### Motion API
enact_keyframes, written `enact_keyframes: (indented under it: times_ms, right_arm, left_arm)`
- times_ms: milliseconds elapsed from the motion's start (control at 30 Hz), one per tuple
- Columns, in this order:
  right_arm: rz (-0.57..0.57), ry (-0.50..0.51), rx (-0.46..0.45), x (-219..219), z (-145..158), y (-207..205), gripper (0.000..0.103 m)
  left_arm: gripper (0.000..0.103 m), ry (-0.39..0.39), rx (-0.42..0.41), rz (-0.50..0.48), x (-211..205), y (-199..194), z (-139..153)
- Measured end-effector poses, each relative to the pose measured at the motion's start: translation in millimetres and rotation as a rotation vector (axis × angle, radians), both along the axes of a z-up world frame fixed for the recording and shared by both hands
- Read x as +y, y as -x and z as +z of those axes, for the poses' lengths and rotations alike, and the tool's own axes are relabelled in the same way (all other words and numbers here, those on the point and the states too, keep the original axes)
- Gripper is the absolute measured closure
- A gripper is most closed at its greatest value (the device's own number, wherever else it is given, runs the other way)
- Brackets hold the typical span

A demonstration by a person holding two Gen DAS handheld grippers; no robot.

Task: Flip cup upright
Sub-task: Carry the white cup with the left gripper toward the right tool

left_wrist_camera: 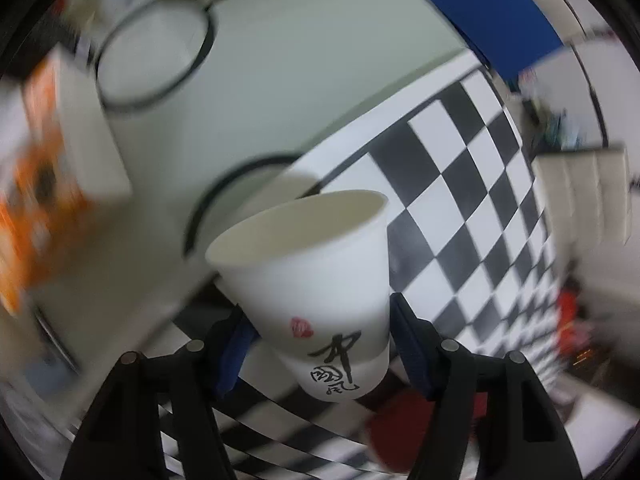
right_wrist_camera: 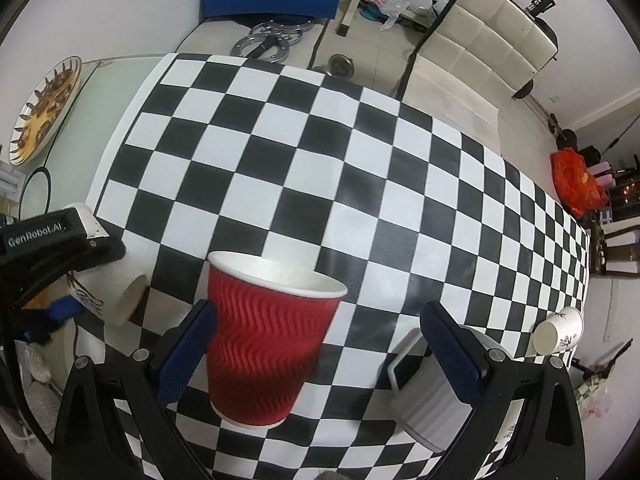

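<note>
The left tongs (left_wrist_camera: 320, 344) grasp a white paper cup (left_wrist_camera: 316, 280) by its lower body, with one blue pad (left_wrist_camera: 236, 354) pressed against each side. The cup is lifted clear of the checkered tabletop (left_wrist_camera: 472, 200) and tilted, its open mouth pointing up and away from the camera, and black brush lettering and a small red stamp show on its wall. This view is blurred; behind the cup lies a pale green surface marked with black rings, and an orange and white box (left_wrist_camera: 44, 184) sits at the left edge. In the right wrist view, the right tongs (right_wrist_camera: 316, 354) are spread wide and grip nothing. A red ribbed paper cup (right_wrist_camera: 264, 344) stands upright on the black and white checkered tabletop (right_wrist_camera: 320, 160) between the two blue pads (right_wrist_camera: 188, 354); it sits just beside the left pad, and whether they touch cannot be told, while it is apart from the right one. A grey ribbed mug (right_wrist_camera: 432, 392) sits partly behind the right finger. Another white paper cup (right_wrist_camera: 558, 332) lies on its side near the right edge of the tabletop. At the far left the left tongs (right_wrist_camera: 60, 248) appear, holding the white paper cup (right_wrist_camera: 124, 300) above the tabletop's edge, and a patterned plate (right_wrist_camera: 44, 112) rests beyond.
</note>
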State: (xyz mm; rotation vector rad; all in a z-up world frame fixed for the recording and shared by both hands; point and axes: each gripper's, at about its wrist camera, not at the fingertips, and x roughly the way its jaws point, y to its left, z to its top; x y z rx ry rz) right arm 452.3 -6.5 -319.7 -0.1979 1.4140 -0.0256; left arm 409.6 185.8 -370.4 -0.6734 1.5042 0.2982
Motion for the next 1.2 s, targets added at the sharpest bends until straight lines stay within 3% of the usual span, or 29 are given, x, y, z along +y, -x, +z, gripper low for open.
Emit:
enact_keyframes:
  times_ms: [133, 233, 533, 633, 933, 1200]
  right_arm:
    - [-0.019, -0.011, -0.001, -7, 5, 5, 0.001]
    - [-0.034, -0.025, -0.007, -13, 12, 11, 0.001]
    - [-0.105, -0.102, -0.022, -55, 37, 63, 0.001]
    - [-0.127, -0.134, -0.030, -74, 47, 88, 0.001]
    - [-0.173, -0.196, -0.016, -145, 61, 200, 0.001]
    - [-0.291, -0.194, 0.061, -225, 25, 292, 0.001]
  left_arm:
    - [0.040, -0.198, -0.062, -0.196, -18, -3, 19]
    - [0.041, -0.288, -0.106, -0.299, -25, 6, 36]
    - [0.041, -0.399, -0.214, -0.466, -57, 48, 86]
    - [0.041, -0.400, -0.246, -0.514, -80, 60, 103]
    - [0.041, -0.313, -0.254, -0.700, -154, 165, 131]
    - [0.041, -0.194, -0.160, -0.865, -248, 237, 90]
